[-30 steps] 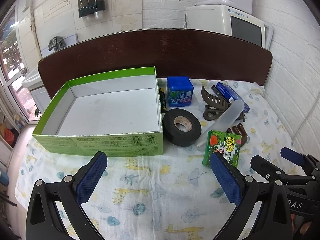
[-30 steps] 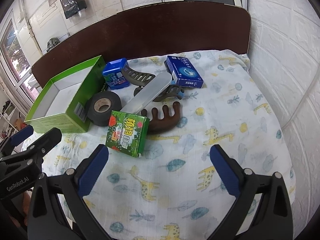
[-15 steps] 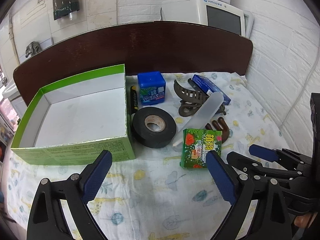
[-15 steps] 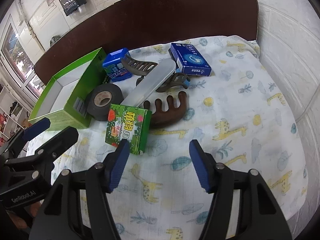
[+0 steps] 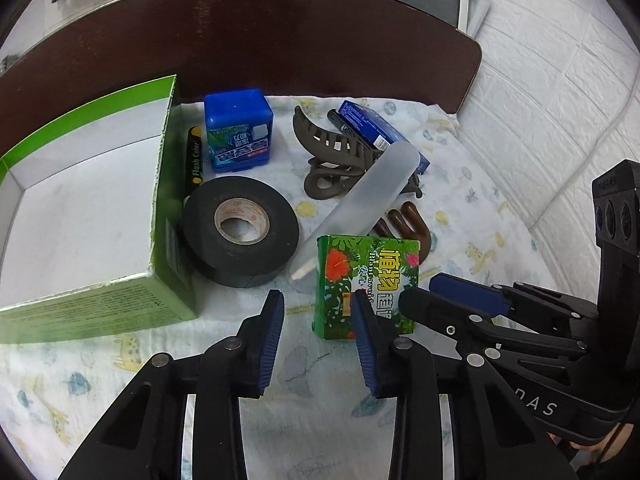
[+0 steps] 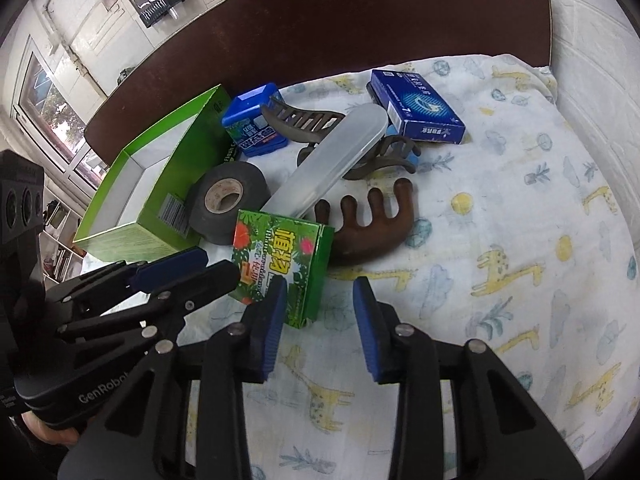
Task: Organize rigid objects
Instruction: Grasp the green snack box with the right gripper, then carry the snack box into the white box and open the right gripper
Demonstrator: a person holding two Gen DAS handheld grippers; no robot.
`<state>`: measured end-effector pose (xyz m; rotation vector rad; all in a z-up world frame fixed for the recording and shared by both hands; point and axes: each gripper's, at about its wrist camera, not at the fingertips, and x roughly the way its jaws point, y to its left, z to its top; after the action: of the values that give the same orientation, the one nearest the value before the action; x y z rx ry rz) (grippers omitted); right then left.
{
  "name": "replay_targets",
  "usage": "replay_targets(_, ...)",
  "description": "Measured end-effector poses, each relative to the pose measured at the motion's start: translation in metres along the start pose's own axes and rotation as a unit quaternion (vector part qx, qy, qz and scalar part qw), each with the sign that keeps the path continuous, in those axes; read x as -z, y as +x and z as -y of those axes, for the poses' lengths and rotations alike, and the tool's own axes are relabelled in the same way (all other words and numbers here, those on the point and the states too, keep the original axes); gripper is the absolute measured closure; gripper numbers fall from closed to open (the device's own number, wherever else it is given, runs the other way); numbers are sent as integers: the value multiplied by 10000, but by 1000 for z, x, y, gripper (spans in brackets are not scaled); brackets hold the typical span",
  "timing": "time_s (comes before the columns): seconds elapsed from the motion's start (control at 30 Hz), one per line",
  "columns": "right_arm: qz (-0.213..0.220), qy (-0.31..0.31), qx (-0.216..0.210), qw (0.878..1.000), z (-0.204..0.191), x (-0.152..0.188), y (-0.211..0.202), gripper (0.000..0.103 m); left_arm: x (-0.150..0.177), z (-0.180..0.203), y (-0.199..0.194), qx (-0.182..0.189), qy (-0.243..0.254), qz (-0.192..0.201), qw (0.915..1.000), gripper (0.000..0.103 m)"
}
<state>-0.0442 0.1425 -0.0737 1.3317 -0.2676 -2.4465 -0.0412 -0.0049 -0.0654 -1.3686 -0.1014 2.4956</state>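
Both hand-held grippers are hovering half-spread and gripping nothing, the left hand-held gripper (image 5: 318, 316) and right hand-held gripper (image 6: 320, 304) flanking the green flowered box (image 5: 366, 280), which is lying on the bed beside the open green carton (image 5: 80, 184), seemingly its destination.

Even, soft indoor light; daylight enters through the window (image 6: 52, 108) at left, overexposed. Strong fisheye bending and dark vignetting at the corners; shadows faint, centre sharp.
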Motion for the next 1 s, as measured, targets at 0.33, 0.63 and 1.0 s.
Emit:
replay_targets(0.33,-136,367,-813,9959,16,-9,18,74,-11,-14,15,942,-110,-201,9953,79)
replay_targets(0.63,17,-37,-605,9982,-10,-15,-1,78,-11,-12,-18,734,-66,58,9973,83)
replay_targets(1.0,406,-1041,-1128,9873,-110,-59,-16,78,-20,-87,-116,-7,-439,1032,9937,83)
